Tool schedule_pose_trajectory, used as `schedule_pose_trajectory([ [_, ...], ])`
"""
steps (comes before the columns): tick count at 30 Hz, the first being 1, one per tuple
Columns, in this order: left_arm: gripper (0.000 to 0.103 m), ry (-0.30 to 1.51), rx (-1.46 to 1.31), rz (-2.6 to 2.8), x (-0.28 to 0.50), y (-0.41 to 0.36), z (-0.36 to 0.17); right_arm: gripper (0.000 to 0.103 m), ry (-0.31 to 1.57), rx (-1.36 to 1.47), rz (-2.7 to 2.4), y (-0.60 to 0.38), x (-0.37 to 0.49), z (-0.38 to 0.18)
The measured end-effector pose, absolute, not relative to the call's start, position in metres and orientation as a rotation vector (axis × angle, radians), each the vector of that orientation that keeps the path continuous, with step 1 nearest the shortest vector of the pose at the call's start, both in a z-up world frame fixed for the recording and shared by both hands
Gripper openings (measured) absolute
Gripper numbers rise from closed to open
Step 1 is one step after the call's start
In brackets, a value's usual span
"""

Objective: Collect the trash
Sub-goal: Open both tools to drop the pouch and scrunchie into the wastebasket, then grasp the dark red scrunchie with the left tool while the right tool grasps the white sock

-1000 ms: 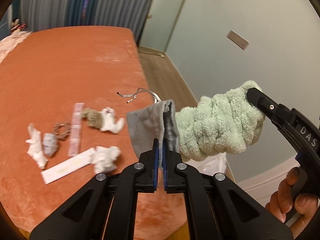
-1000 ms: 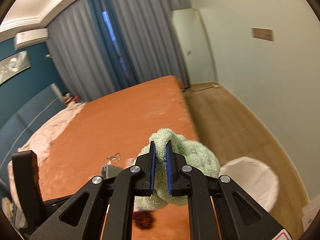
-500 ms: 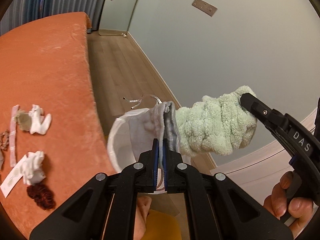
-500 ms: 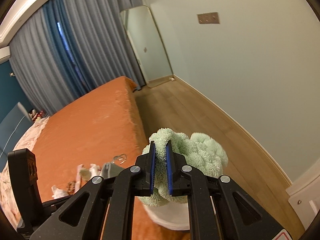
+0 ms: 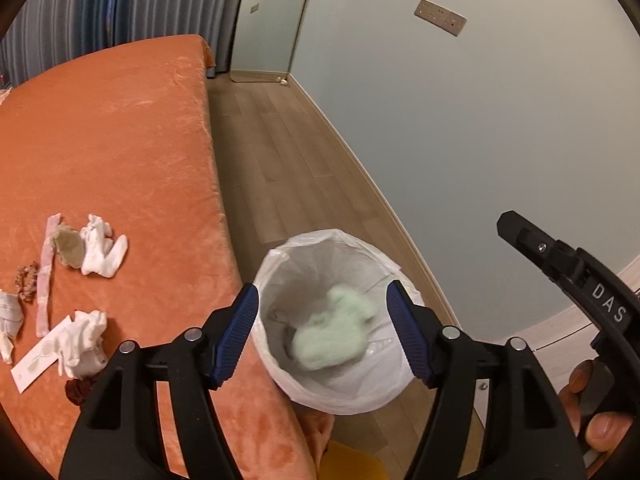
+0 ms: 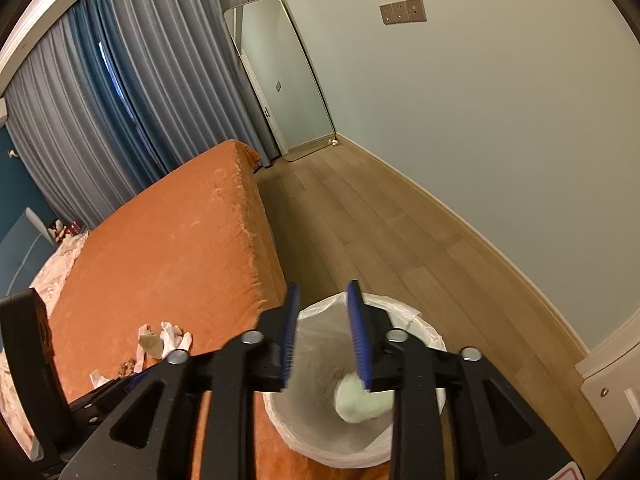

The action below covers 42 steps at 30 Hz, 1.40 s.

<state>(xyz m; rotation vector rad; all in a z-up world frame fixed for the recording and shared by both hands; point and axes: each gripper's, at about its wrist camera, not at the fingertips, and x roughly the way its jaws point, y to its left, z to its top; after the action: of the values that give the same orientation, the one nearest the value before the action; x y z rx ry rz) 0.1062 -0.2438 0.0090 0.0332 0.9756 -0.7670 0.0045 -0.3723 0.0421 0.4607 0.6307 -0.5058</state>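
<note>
The white-lined trash bin (image 5: 340, 392) stands on the wooden floor (image 5: 280, 160) just beside the orange bed (image 5: 112, 140). Above its mouth the left gripper (image 5: 322, 334) has its jaws opening, spread wide with nothing between them. The right gripper (image 6: 322, 338) hangs over the bin too, jaws opening and parted, gripping nothing. Inside the bin lies a fluffy pale green cloth (image 5: 334, 334), blurred, with a grey scrap showing at its left edge. On the bed to the left of the bin lie crumpled white tissues (image 5: 102, 250), a pink paper strip (image 5: 46, 276), a white paper slip (image 5: 34, 364) and a dark red scrunchie (image 5: 78, 390). A person's fingers (image 5: 596, 416) grip the right gripper's handle, to the right of the bin
</note>
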Motion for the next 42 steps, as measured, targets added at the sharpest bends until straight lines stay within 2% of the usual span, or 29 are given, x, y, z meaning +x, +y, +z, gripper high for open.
schedule_pose_trajectory([
  [7, 0.063, 0.951, 0.015, -0.707, 0.119, -0.215, 0.011, 0.045, 0.623, 0.428, -0.491, -0.349, 0.005, 0.05],
  [14, 0.063, 0.936, -0.008, -0.64, 0.127, -0.178, 0.015, 0.051, 0.633, 0.389, -0.461, -0.323, 0.013, 0.06],
  [19, 0.068, 0.93, -0.033, -0.589, 0.135, -0.146, 0.019, 0.051, 0.643, 0.358, -0.426, -0.3, 0.023, 0.064],
  [28, 0.068, 0.917, -0.095, -0.482, 0.148, -0.075, 0.02, 0.058, 0.664, 0.32, -0.351, -0.249, 0.043, 0.065],
  [34, 0.069, 0.943, -0.138, -0.402, 0.157, -0.027, 0.007, 0.06, 0.683, 0.3, -0.304, -0.215, 0.056, 0.058],
  [37, 0.07, 0.949, -0.148, -0.373, 0.16, -0.005, 0.0, 0.064, 0.7, 0.292, -0.284, -0.198, 0.062, 0.052],
  [42, 0.073, 0.96, -0.137, -0.317, 0.164, 0.026, -0.013, 0.065, 0.738, 0.284, -0.244, -0.171, 0.07, 0.034],
])
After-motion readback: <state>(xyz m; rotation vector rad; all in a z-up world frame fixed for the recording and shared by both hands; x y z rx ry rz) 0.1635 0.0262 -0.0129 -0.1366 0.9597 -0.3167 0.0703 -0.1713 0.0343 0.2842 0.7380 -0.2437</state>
